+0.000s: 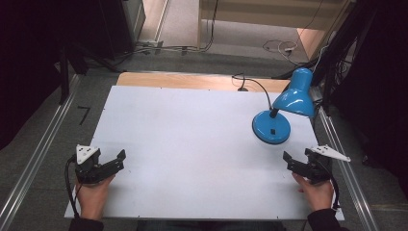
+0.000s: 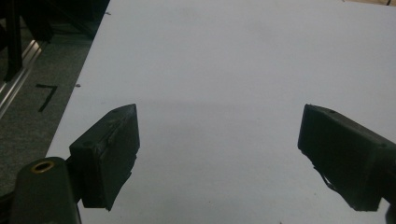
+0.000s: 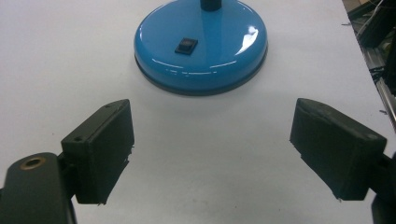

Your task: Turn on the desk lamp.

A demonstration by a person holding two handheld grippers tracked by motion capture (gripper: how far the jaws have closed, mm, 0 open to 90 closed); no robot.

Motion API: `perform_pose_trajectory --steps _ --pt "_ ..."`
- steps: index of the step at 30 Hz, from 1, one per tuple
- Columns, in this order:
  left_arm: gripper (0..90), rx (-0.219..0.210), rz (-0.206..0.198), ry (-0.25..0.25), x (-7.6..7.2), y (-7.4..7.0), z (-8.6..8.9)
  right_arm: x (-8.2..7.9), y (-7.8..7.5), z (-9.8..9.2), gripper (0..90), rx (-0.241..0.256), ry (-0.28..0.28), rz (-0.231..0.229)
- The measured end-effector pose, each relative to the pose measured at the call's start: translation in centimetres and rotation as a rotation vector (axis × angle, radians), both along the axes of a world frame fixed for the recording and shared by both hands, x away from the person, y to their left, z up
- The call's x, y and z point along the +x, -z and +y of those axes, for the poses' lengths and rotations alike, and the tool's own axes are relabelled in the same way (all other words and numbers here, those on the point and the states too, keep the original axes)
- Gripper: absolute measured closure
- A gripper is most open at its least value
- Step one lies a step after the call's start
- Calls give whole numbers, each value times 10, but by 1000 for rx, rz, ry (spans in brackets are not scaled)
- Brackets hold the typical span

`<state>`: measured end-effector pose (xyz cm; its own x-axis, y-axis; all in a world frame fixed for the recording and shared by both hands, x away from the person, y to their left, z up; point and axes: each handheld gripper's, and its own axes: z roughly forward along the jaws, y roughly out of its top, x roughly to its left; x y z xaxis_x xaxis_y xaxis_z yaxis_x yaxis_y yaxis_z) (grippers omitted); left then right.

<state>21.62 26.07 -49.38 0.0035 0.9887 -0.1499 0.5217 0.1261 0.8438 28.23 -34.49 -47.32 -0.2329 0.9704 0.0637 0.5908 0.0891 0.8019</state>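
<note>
The left tool point(image 1: 120, 159) and right tool point(image 1: 294, 158) are resting near the worktop's point(image 1: 192, 139) front edge, jaws spread apart and gripping nothing. Just beyond the right tool, the blue lamp point(image 1: 272, 126) is standing upright on the worktop.

So we've got a glossy blue desk lamp point(image 1: 284, 110) standing upright on the right half of the white table point(image 1: 183, 144), toward the far side. Its round base point(image 3: 201, 44) sits flat, with a small black rocker switch point(image 3: 186, 45) on top. A thin black gooseneck rises from the base to the bell-shaped shade point(image 1: 296, 94), which tilts down and to the left. A black cord point(image 1: 250, 83) loops off toward the table's back edge.
</note>
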Motion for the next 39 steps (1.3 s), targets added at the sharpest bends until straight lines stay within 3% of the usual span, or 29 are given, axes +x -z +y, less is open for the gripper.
perform_pose_trajectory --steps 17,39 --pt "132 0 3 0 0 0 0 10 -5 2 123 33 7 -15" --pt "132 0 1 0 0 0 0 23 -4 10 142 29 -1 -26"
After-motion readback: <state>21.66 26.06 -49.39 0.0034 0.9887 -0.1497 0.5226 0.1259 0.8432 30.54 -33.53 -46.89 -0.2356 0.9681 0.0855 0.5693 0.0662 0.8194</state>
